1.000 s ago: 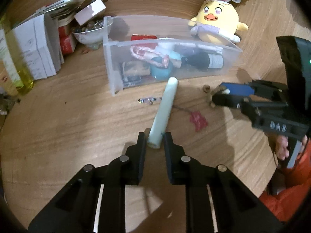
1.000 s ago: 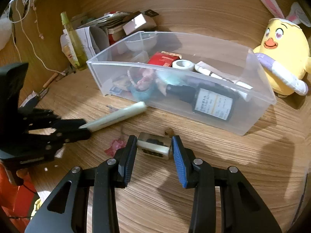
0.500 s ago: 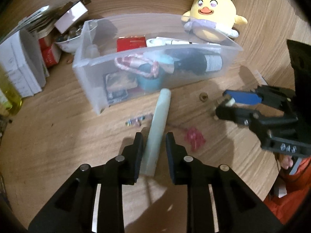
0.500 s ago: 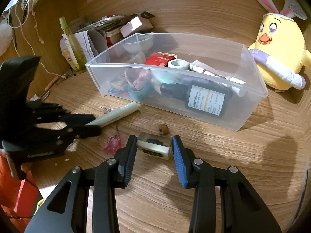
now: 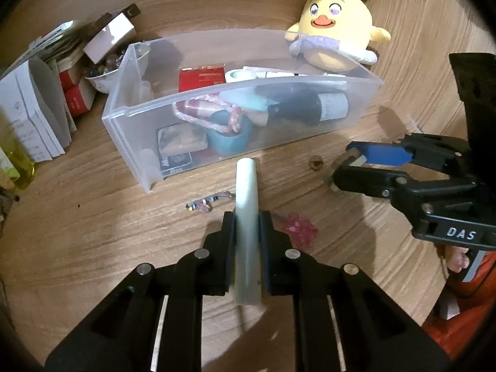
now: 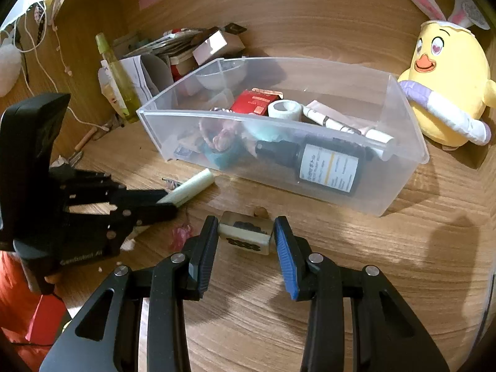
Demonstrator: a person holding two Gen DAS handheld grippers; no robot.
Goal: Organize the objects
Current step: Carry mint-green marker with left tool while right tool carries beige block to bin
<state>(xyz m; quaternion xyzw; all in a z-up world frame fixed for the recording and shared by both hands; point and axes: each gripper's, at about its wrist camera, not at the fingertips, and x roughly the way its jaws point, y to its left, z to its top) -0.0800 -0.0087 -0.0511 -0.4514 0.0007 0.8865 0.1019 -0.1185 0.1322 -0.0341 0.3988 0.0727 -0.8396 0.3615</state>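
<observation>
A pale green stick (image 5: 245, 186) lies on the wooden table just in front of the clear plastic bin (image 5: 124, 114). My left gripper (image 5: 246, 217) is closing on its near half, and the pads press both sides. The right wrist view shows the same stick (image 6: 193, 184) pointing out of the left gripper (image 6: 167, 203) toward the bin (image 6: 403, 99). To the right, my right gripper (image 6: 245, 232) is shut on a small clear block with a dark pattern (image 6: 245, 237), held just above the table. That gripper (image 5: 341, 167) also shows at the right of the left wrist view.
The bin holds a dark bottle (image 6: 325, 167), a red box, tape rolls and more. A yellow plush duck (image 5: 338, 31) sits behind it. A pink bead cluster (image 5: 300, 229), a small charm (image 5: 201, 206) and a brown bit (image 5: 316, 164) lie loose. Papers and boxes (image 5: 31, 108) crowd the left.
My left gripper has slid forward along the stick toward the bin, so the stick now reaches deeper between its jaws. The right gripper has kept still with the block.
</observation>
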